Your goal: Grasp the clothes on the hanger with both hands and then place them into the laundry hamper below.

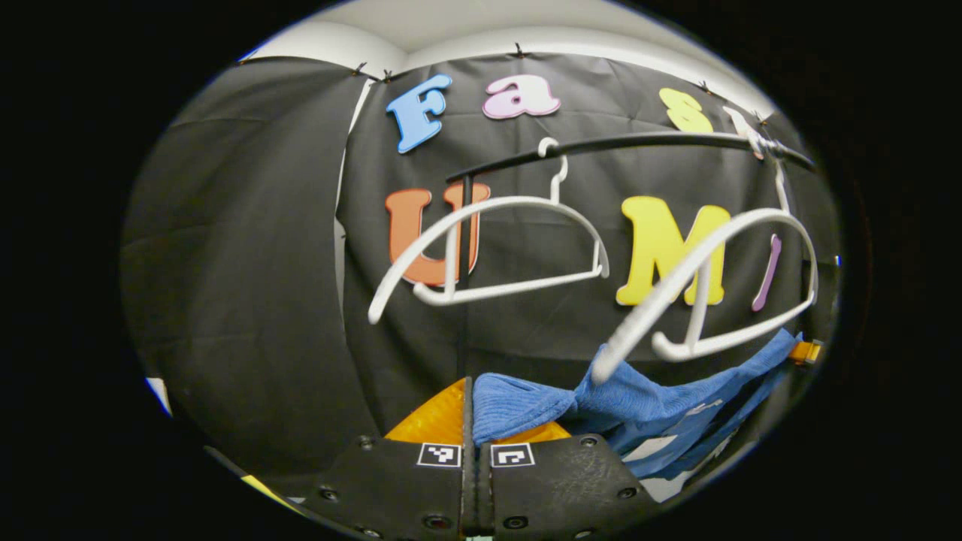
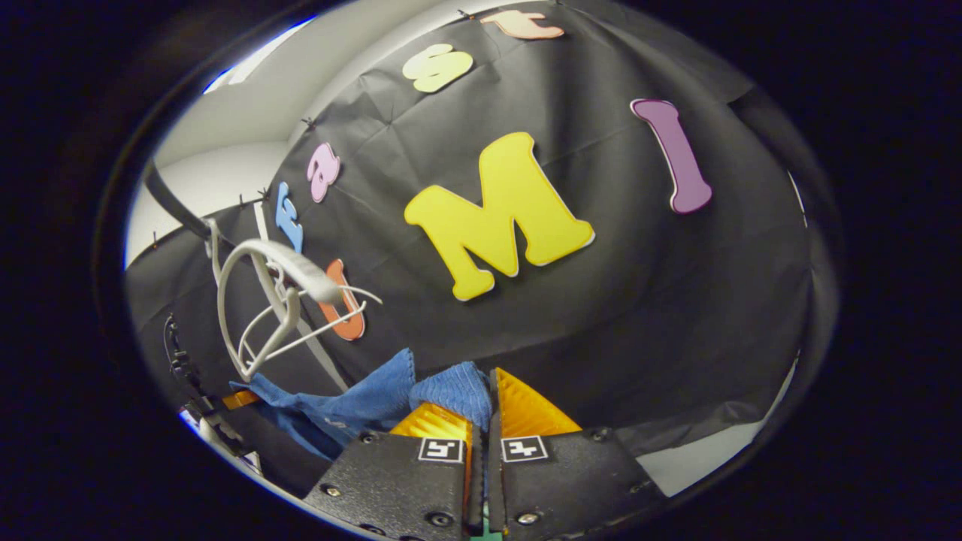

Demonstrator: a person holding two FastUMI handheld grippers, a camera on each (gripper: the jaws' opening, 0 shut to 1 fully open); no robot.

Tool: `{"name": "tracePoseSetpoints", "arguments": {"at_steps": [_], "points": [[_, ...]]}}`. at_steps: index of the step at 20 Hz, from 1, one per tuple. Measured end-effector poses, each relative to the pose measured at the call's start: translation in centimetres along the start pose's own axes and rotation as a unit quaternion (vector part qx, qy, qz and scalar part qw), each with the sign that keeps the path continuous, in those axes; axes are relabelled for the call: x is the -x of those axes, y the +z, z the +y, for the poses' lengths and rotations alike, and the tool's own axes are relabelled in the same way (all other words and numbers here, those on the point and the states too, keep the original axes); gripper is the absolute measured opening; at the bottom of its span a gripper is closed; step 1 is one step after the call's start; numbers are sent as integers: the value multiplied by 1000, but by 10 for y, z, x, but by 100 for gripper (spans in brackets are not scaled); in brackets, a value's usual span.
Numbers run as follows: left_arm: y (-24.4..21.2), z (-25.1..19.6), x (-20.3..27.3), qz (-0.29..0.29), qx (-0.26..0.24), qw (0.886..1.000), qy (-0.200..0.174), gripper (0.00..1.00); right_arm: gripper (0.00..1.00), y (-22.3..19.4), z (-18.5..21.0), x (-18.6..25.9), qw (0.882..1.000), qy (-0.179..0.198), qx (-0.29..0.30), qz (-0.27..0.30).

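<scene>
While both grippers, left gripper [image 1: 475, 421] and right gripper [image 2: 485, 406], are pinching the blue garment [image 1: 639, 398] slung below the white hangers [image 1: 488, 248], the lifting-off step is finishing, calling next for lowering into the hamper.

There are two white plastic hangers, one [image 1: 488, 252] hooked on the single black rail [image 1: 639, 143] toward its left end and the other [image 1: 721, 285] toward its right end, and both are bare. There is one blue garment [image 1: 646, 402], a single piece of cloth stretched between the two grippers. The grippers number two, the left one [image 1: 476, 421] and the right one [image 2: 485, 406], each with two orange fingers.
</scene>
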State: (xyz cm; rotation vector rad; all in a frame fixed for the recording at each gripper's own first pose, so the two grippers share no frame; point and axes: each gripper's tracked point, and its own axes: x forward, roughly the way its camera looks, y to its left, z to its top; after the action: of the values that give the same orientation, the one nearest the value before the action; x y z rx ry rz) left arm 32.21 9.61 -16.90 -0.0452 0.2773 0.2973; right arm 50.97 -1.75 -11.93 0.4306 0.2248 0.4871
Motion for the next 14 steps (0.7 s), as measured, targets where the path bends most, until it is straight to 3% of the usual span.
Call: {"name": "tracePoseSetpoints", "arguments": {"at_steps": [3,7,10,14], "points": [[-43,1,25,28,-33,999,3,0,5,-45,2,14,999,-17,24,34],[-68,-20,56,42,-66,997,-28,1,5,-70,44,41,998,-21,45,41],[-61,-42,81,32,-83,994,-59,1,6,-71,98,65,998,6,59,30],[-33,-72,110,4,-69,993,-98,0,6,-75,170,87,995,46,83,23]]}}
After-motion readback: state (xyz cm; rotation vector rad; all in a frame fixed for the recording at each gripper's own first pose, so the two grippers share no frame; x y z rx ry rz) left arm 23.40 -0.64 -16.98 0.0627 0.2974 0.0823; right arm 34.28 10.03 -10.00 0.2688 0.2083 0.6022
